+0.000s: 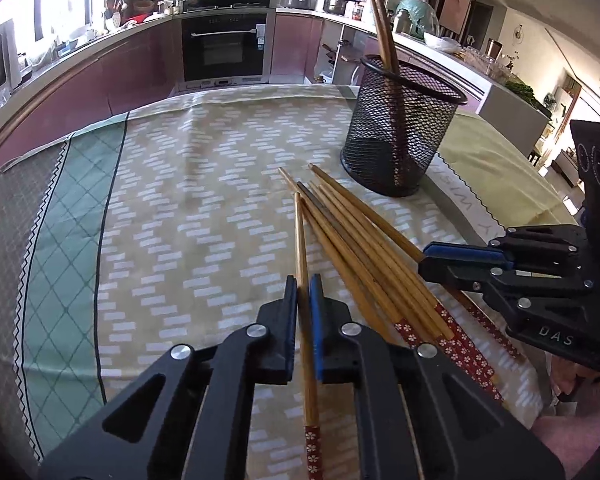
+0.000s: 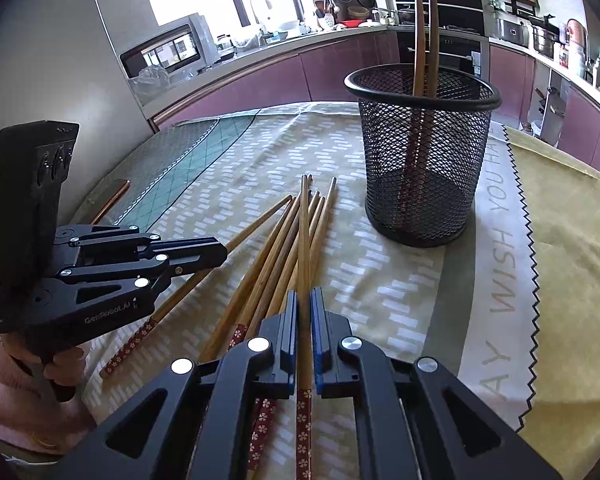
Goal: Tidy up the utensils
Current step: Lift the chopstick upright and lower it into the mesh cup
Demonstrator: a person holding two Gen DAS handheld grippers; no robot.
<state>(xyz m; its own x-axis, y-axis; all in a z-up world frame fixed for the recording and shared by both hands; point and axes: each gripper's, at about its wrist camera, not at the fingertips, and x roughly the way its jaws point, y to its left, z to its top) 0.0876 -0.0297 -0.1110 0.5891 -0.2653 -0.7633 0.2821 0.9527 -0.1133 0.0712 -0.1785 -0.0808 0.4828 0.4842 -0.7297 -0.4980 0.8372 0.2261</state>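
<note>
Left wrist view: two chopsticks [image 1: 382,28] stand in the mesh holder [image 1: 400,136]; each gripper, left gripper [image 1: 303,284] and right gripper [image 2: 304,300], pinches one chopstick from the table's loose pile [image 1: 352,232].

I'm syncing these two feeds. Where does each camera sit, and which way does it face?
Left wrist: on the left gripper, looking down its jaws, shut on one chopstick; the right gripper shows at right.
Right wrist: on the right gripper, jaws shut on another chopstick; the left gripper and a hand show at left.
Shared: the mesh holder, the loose chopsticks, the tablecloth.
</note>
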